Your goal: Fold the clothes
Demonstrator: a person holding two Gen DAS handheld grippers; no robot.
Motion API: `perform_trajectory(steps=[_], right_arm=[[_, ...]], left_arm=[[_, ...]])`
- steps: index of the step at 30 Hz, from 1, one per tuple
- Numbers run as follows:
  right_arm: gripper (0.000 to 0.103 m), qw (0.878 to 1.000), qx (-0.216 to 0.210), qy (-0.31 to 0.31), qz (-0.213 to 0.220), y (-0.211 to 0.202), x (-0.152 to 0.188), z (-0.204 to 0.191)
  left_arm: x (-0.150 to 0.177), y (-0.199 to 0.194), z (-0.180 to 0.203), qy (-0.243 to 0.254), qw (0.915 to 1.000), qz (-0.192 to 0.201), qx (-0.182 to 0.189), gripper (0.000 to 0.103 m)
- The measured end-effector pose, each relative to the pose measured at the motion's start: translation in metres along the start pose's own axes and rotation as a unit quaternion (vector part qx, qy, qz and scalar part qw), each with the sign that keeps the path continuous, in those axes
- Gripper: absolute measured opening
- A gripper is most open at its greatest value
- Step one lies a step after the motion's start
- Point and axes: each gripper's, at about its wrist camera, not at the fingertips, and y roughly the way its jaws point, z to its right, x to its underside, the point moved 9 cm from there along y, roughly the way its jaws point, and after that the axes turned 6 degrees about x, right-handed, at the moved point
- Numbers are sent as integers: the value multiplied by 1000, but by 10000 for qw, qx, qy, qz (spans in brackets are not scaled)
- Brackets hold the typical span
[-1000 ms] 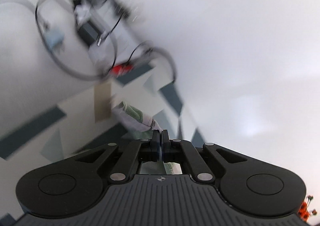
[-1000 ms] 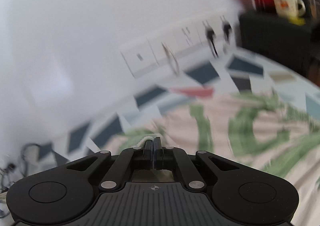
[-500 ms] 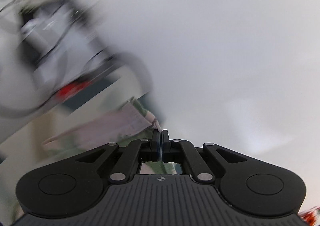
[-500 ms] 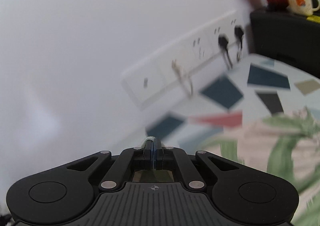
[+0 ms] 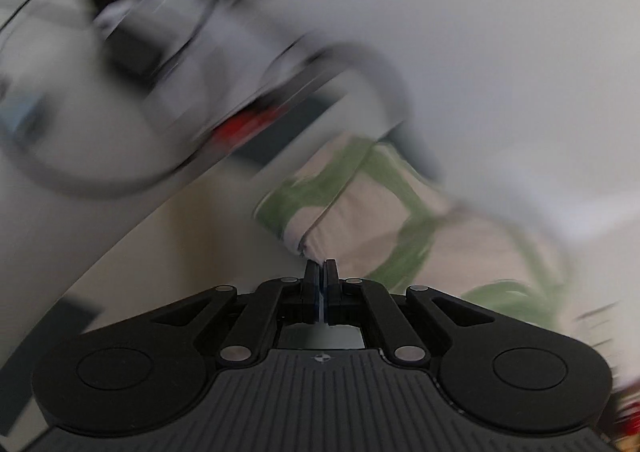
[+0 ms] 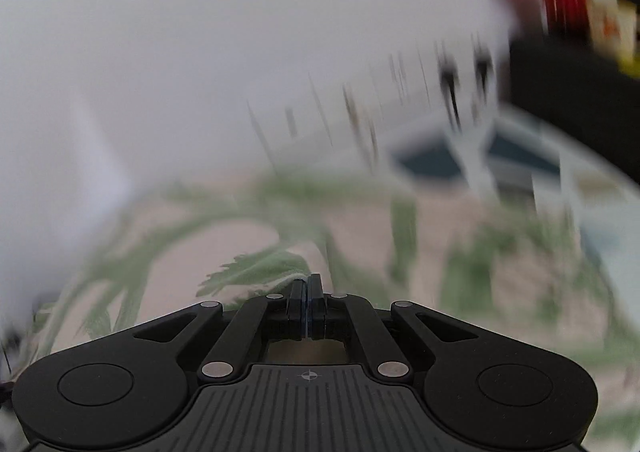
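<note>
Now | left gripper (image 5: 320, 266): jaws pinching a corner of the leaf-print garment (image 5: 360, 208) | right gripper (image 6: 305, 284): jaws clamped on another edge of it | garment spread over the patterned table (image 6: 520, 160), view blurred

My left gripper (image 5: 320, 267) and right gripper (image 6: 306, 281) are matte black, with ribbed bodies, round side discs, silver pivot screws at five and seven o'clock, and small crosshair marks
</note>
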Motion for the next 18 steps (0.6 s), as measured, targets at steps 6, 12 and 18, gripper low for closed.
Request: perform_trajectory(steps=[6,12,18], right_arm=[[0,9982,237,-193,-508,15,61,3],[1,9985,58,-112,-533,11,50,-5],[45,9987,312,-228,-342,0,37,1]], left_arm=[[15,-4,-22,381,9991,195,-74,2],[-6,-15,-2,609,9962,601,-168,3],[5,-26,25,1720,9793,577,-901,55]])
